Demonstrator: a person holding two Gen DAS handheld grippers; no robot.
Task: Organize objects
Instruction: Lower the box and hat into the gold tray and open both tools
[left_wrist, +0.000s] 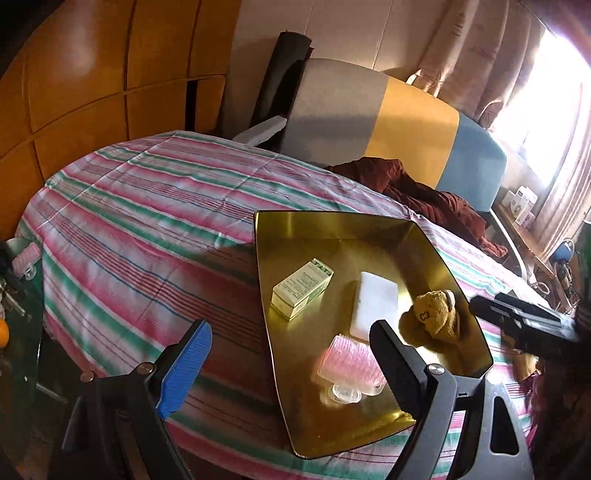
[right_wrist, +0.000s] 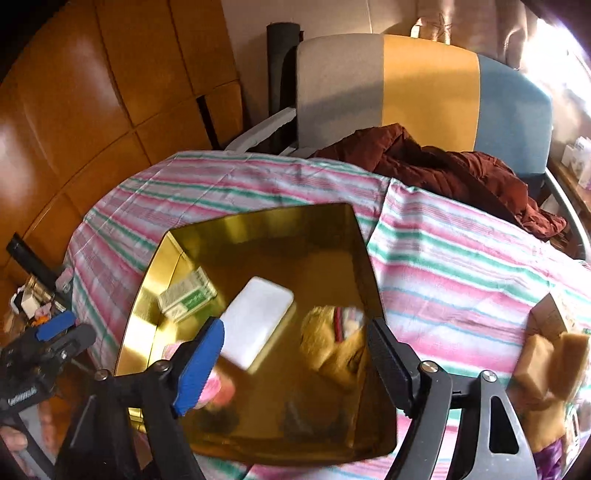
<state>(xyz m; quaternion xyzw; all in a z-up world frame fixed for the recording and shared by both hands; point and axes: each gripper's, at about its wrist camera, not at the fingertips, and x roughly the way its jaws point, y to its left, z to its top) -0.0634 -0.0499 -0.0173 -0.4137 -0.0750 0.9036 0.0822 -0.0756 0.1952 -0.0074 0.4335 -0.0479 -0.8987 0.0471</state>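
The right gripper (right_wrist: 291, 354) hangs with jaws wide and empty just over the brown plush toy (right_wrist: 332, 347) lying in the gold tray (right_wrist: 155, 280) on the worktop (right_wrist: 461, 266), nearer it than the likewise wide left gripper (left_wrist: 288, 354), with loose boxes (right_wrist: 550, 354) further right.

Window glare (left_wrist: 554, 103) blows out the upper right; fisheye-bent edges, right view motion-blurred.

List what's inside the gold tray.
In the gold tray: a small green-and-white box, a white pad, a brown plush toy and a pink brush. The left tongs cover part of the tray's near corner.
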